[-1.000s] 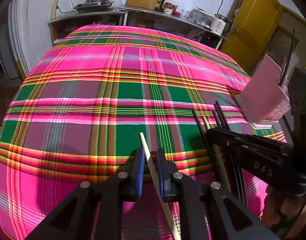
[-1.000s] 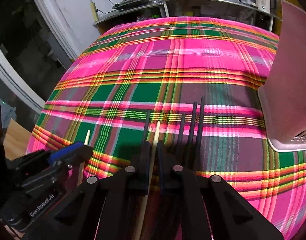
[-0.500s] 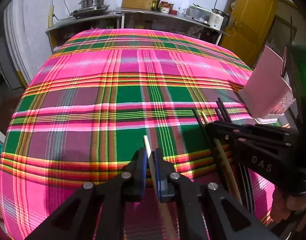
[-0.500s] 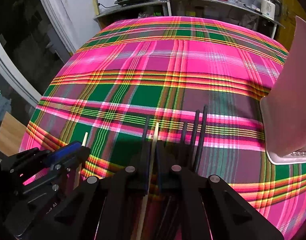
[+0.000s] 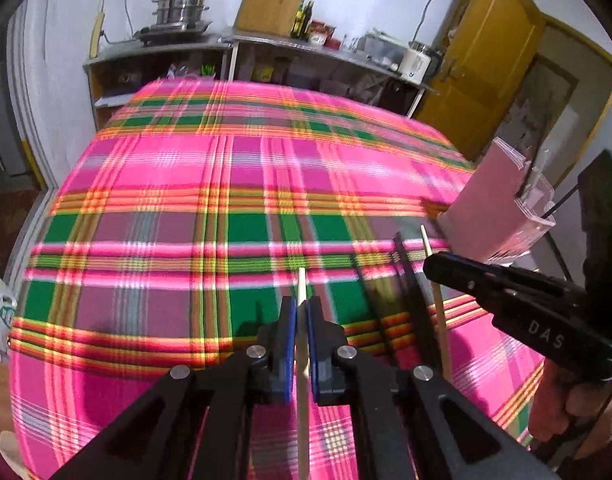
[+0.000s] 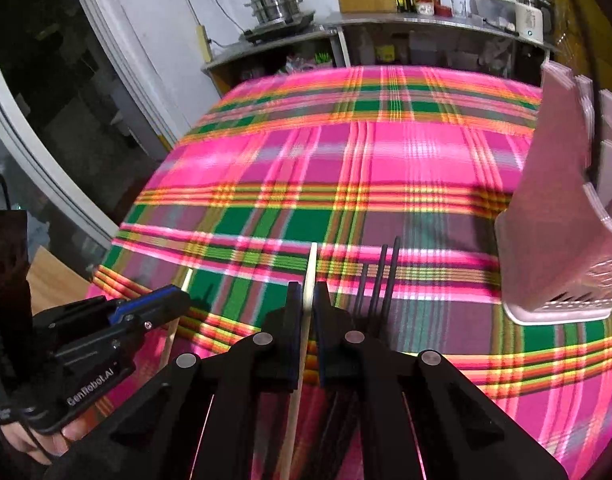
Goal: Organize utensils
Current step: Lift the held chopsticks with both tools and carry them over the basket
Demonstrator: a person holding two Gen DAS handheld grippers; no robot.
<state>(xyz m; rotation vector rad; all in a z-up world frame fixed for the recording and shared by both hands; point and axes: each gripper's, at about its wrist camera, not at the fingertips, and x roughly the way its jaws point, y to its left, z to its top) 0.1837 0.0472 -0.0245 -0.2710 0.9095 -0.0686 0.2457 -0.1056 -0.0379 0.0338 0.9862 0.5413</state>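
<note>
My left gripper point(image 5: 301, 308) is shut on a pale wooden chopstick point(image 5: 302, 286) whose tip pokes out ahead of the blue pads. It is held just above the plaid tablecloth point(image 5: 165, 200). My right gripper point(image 6: 309, 304) is shut on a second pale chopstick point(image 6: 312, 264), also raised off the cloth. Several black chopsticks point(image 6: 380, 276) lie on the cloth just right of it. A pink utensil holder point(image 6: 554, 240) stands upright at the right. In the left wrist view the right gripper point(image 5: 434, 264) sits lower right, near the holder point(image 5: 490, 208).
The tablecloth point(image 6: 346, 152) covers the whole table, whose left edge drops toward a dark window. Behind stands a metal counter point(image 5: 265, 46) with a steamer pot point(image 5: 181, 8) and a kettle point(image 5: 416, 62). A yellow door point(image 5: 486, 64) is at the back right. A hand point(image 5: 554, 412) holds the right gripper.
Both grippers have risen from the cloth, each carrying its chopstick. The left jaws went from slightly apart to shut on the chopstick. The black chopsticks stayed on the cloth.
</note>
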